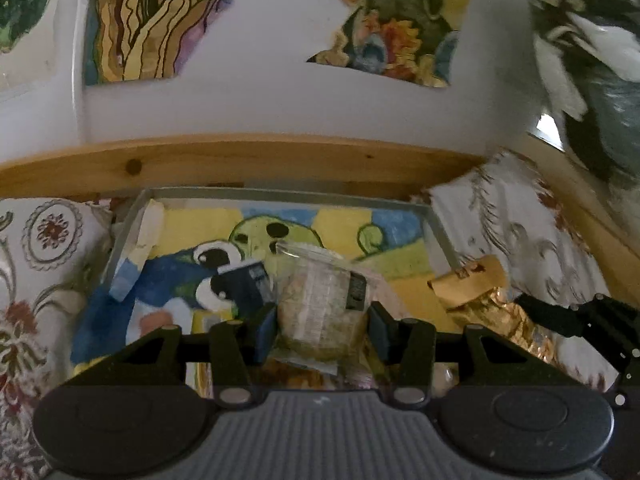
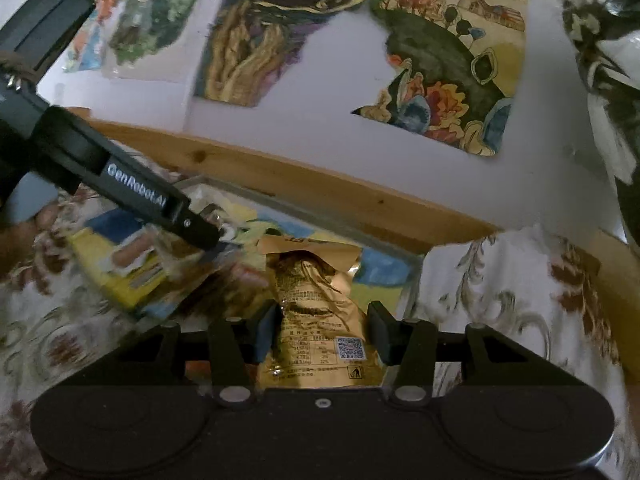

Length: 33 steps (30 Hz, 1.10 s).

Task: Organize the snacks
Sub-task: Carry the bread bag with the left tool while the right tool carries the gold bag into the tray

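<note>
My left gripper (image 1: 322,330) is shut on a clear packet of pale snacks (image 1: 320,300), held over a grey tray (image 1: 280,194) whose floor bears a cartoon picture. My right gripper (image 2: 322,334) is shut on a gold foil snack packet (image 2: 316,320) with a QR code. That gold packet (image 1: 480,292) shows in the left wrist view just outside the tray's right wall, with the right gripper's black finger (image 1: 560,312) beside it. The left gripper's black arm (image 2: 132,188) crosses the upper left of the right wrist view over the tray (image 2: 304,216). A dark blue packet (image 1: 244,284) lies in the tray.
A white and blue bar (image 1: 136,252) leans on the tray's left wall. The tray rests on a flowered cloth (image 1: 520,248) against a wooden rail (image 1: 240,164). Behind it rises a white wall with painted pictures (image 1: 400,32). More wrappers (image 1: 296,372) lie under the left gripper.
</note>
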Each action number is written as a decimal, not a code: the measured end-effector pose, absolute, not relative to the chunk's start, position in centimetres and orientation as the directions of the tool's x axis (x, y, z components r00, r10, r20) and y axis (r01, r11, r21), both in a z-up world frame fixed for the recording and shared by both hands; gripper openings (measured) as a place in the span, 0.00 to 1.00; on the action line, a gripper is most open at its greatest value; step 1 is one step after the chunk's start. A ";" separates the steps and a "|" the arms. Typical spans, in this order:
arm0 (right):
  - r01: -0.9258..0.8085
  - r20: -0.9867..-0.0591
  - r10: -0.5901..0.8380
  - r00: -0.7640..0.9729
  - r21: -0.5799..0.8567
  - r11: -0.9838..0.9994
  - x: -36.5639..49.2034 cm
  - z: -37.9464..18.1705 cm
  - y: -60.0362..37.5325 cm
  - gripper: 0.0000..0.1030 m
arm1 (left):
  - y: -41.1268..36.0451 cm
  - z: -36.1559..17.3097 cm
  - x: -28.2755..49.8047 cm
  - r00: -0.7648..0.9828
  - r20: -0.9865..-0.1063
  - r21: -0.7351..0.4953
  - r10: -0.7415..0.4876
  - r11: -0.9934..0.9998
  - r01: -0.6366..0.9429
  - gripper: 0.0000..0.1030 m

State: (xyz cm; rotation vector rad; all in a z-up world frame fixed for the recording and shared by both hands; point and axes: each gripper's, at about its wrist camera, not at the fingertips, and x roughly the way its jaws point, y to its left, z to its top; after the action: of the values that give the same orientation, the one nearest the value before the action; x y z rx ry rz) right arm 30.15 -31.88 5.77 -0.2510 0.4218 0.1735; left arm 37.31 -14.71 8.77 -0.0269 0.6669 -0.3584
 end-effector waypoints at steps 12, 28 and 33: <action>-0.109 -0.494 0.053 0.868 -0.087 0.990 34.9 4.2 -33.5 0.50 | -16.5 7.5 41.7 0.721 -0.640 -0.088 -0.266 0.957 0.276 0.51; -0.094 -0.542 0.068 0.838 -0.020 0.995 35.8 2.3 -33.8 0.59 | -17.7 6.3 42.8 0.699 -0.680 -0.031 -0.220 0.962 0.272 0.55; -0.092 -0.509 0.075 0.857 -0.007 0.996 35.2 2.8 -34.1 0.72 | -17.2 6.5 42.5 0.711 -0.667 -0.052 -0.223 0.966 0.254 0.73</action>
State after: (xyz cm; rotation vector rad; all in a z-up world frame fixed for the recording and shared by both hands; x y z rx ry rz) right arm 35.22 -34.11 2.84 -0.0313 0.5337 0.0878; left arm 42.46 -17.22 6.52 0.0448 0.7337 -0.2644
